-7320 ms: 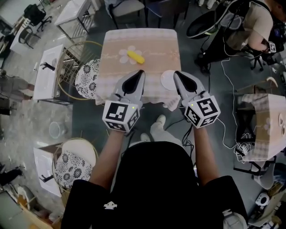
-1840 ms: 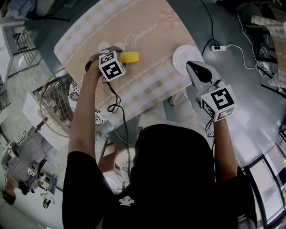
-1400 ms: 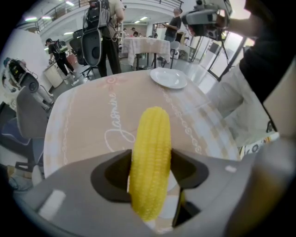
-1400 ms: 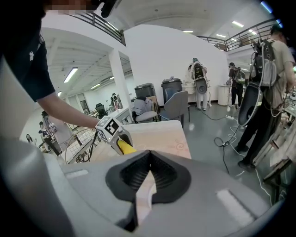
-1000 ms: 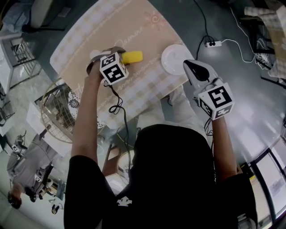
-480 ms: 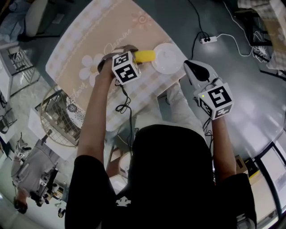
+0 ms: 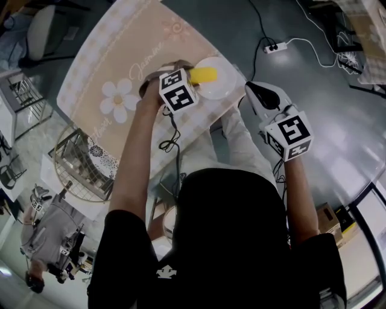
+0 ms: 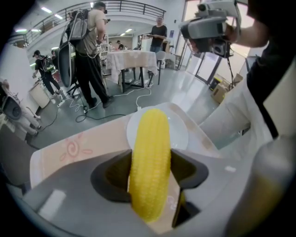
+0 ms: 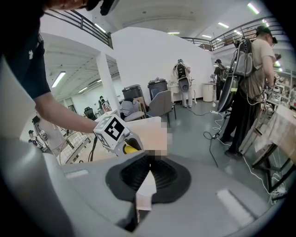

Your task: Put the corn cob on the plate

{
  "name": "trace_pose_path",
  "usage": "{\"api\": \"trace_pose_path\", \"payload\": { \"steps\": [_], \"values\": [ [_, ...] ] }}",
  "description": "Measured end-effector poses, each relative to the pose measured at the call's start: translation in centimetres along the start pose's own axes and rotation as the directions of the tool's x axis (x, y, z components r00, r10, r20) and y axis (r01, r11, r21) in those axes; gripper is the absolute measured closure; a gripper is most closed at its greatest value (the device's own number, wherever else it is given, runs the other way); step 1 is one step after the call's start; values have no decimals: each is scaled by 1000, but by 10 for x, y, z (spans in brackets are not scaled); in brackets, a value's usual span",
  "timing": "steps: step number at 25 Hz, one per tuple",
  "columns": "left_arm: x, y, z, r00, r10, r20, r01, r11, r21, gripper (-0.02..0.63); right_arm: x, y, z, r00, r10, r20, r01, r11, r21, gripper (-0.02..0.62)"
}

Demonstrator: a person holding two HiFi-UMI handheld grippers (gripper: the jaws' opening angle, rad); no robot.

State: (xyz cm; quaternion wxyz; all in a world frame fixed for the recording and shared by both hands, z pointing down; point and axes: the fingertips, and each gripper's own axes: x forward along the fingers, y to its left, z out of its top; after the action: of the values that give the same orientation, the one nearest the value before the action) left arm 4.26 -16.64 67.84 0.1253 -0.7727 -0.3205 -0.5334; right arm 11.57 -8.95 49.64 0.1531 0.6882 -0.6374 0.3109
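Over the white plate near the worktop edge, a corn cob is being clamped lengthwise in the left gripper fingers.
The cob is best being lowered level onto the plate's middle before the fingers are being spread, lest it roll; the right gripper is being held closed, empty, off the worktop. "Jasmine" is being read beside a daisy print.

- You stood on a glossy grey floor, with a white power strip lying on it.
- Beside your worktop, draped in peach checked cloth, stood a wire chair.
- White walls, ceiling strip lights and a railed gallery surrounded you.
- A cloth-covered table stood farther off.
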Motion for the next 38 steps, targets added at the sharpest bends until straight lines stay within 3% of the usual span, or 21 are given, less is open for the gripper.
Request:
{"api": "trace_pose_path", "payload": {
  "steps": [8,16,31,38],
  "values": [
    [22,-10,35,999,-32,21,32,999,10,337,-8,-16,-7,1000,-14,-3,15,1000,15,594],
    [41,-18,45,999,-54,2,54,999,-2,337,-15,-27,-15,1000,-22,-17,22,999,29,594],
    [55,-17,50,1000,-31,-8,30,999,-18,336,-18,-37,-20,999,-8,-33,9,1000,25,594],
    [60,-18,50,1000,7,25,-8,1000,21,334,-19,-38,-21,999,-1,-34,2,1000,24,594]
  ]
}}
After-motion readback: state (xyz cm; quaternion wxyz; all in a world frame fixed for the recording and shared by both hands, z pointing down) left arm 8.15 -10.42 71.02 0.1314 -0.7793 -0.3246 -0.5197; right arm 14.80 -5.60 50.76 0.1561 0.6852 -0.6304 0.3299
